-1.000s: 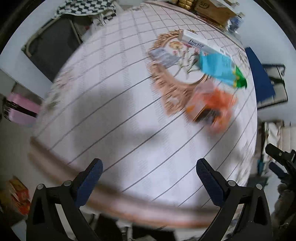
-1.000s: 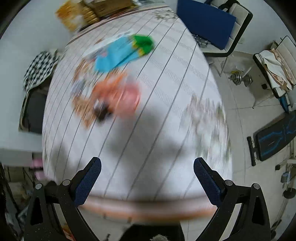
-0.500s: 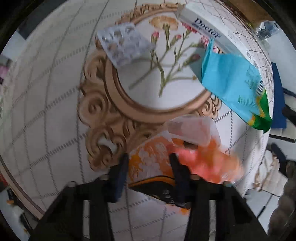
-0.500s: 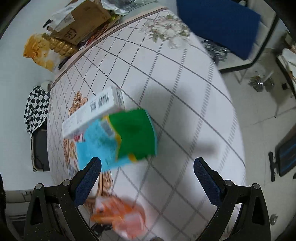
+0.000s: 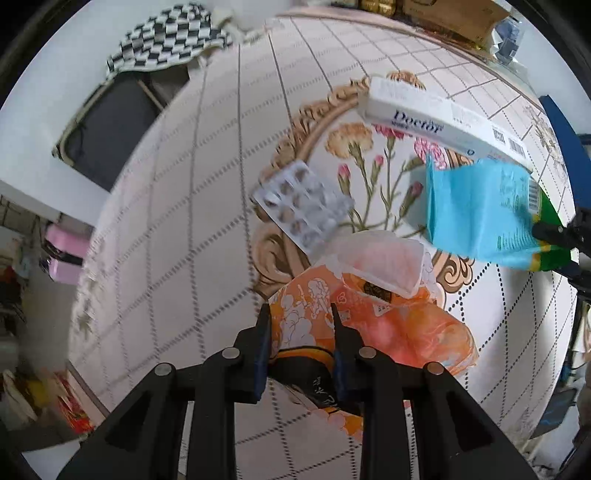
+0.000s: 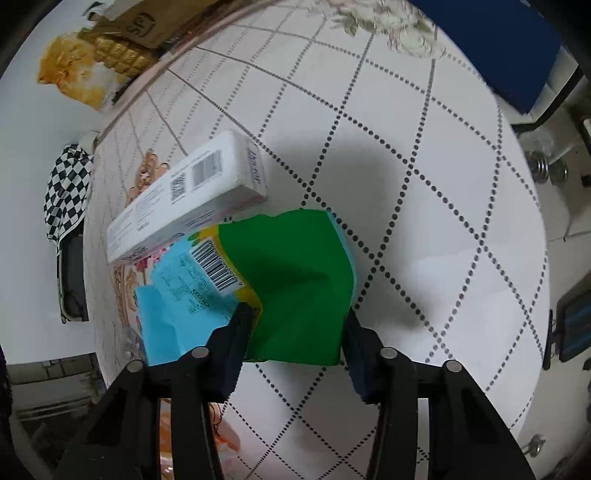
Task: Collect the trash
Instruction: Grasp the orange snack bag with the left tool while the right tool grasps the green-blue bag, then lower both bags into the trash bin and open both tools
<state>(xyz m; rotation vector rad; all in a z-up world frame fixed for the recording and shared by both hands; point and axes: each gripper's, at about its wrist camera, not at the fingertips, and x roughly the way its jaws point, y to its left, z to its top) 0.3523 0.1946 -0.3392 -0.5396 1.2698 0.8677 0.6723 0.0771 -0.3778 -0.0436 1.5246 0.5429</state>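
Note:
On the round table's patterned cloth (image 5: 177,221) lies an orange snack wrapper (image 5: 388,325), and my left gripper (image 5: 299,319) is shut on its near edge. A blue and green packet (image 6: 295,280) lies beside a white "Doctor" box (image 6: 184,195). My right gripper (image 6: 295,321) straddles the packet's green end with its jaws closing, and both pads touch the packet, which bulges between them. In the left wrist view the same packet (image 5: 480,210) shows at the right, with the right gripper's fingers (image 5: 554,234) at its green end. A silver blister pack (image 5: 303,203) and a translucent wrapper (image 5: 380,262) lie nearby.
A chair draped with a checkered cloth (image 5: 166,37) stands past the table's far left. A blue chair (image 6: 498,48) stands at the right. A cardboard box (image 6: 129,18) and yellow snack bags (image 6: 81,70) crowd the far rim. Bare cloth (image 6: 443,221) lies right of the packet.
Both grippers came down from over the table's near edge to the trash. The left one closed on the orange wrapper. The right one narrowed from wide open onto the packet's green end.

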